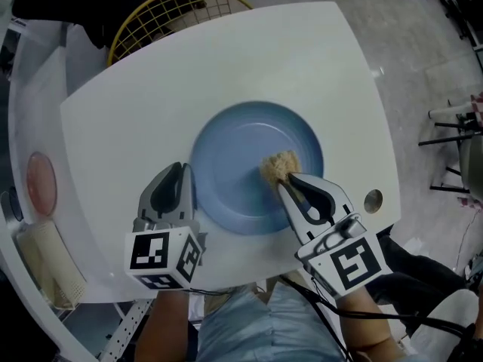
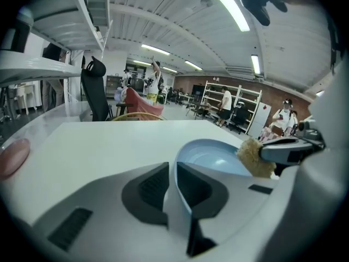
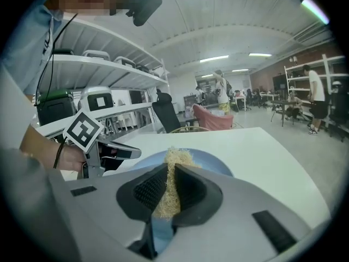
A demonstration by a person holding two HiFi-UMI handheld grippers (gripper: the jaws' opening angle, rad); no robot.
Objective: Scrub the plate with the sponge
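The left gripper (image 1: 183, 176) has its jaws pinched on the rim of the round pale-blue plate (image 1: 241, 145) at the plate's 9 o'clock edge, and its own view shows that edge tipped up between them. To scrub well, I would keep that clamp firm so the plate cannot skate on the white table (image 1: 302, 59).

The tan fibrous sponge (image 1: 278, 167) sits on the plate's floor just toward 3 o'clock of centre, squeezed between the jaws of the right gripper (image 1: 288, 184). Pressing down lightly and working in overlapping circles out to the rim should serve best.

Count: one plate, one sponge, two grippers, and one yellow wire basket (image 1: 177, 10) at the table's 11 o'clock.
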